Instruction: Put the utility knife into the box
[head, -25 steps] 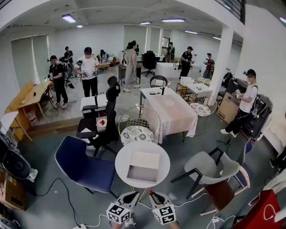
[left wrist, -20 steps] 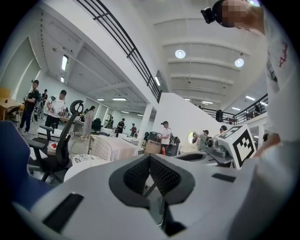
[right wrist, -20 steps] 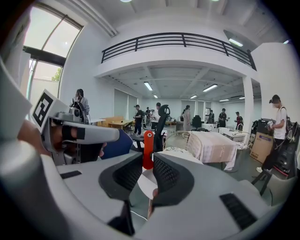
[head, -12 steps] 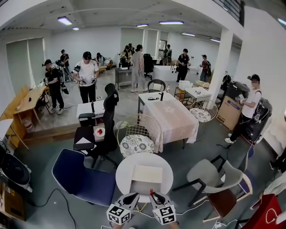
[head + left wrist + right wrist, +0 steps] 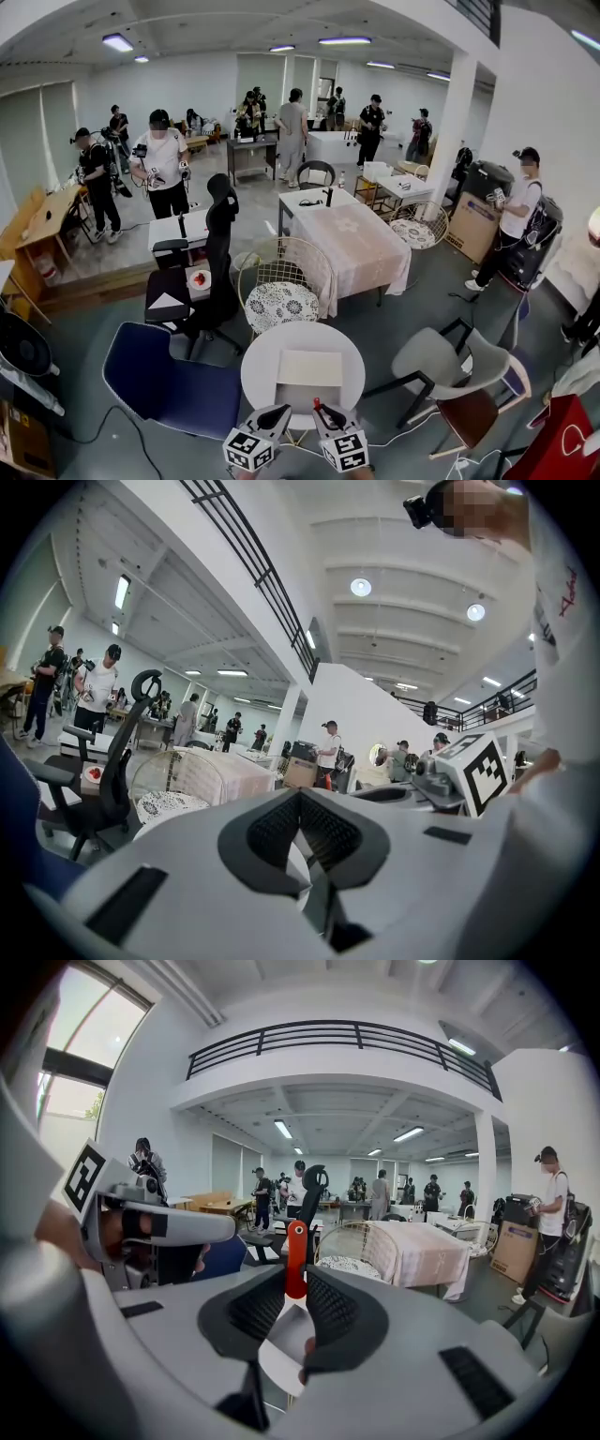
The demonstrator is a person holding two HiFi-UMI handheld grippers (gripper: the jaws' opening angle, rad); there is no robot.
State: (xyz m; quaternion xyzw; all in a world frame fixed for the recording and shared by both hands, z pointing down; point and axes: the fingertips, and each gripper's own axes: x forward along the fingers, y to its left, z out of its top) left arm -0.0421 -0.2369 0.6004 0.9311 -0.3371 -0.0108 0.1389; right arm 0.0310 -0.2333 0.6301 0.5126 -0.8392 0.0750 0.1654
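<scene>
A shallow open cardboard box (image 5: 309, 368) lies on the round white table (image 5: 258, 361) straight ahead in the head view. My right gripper (image 5: 320, 410) hovers over the table's near edge, shut on an orange-red utility knife (image 5: 316, 404). In the right gripper view the knife (image 5: 296, 1255) stands upright between the dark pads, with my right gripper (image 5: 296, 1285) clamped on its lower part. My left gripper (image 5: 278, 411) floats close beside the right one. Its jaws meet at the tips with nothing between them (image 5: 300, 795).
A blue chair (image 5: 169, 380) stands left of the round table and a grey chair (image 5: 450, 366) right of it. A wire chair (image 5: 281, 281) and a cloth-covered table (image 5: 352, 244) are behind it. Several people stand farther back.
Both grippers have moved forward together and now reach over the round table's near edge, close to the box. The knife stays in the right gripper.
</scene>
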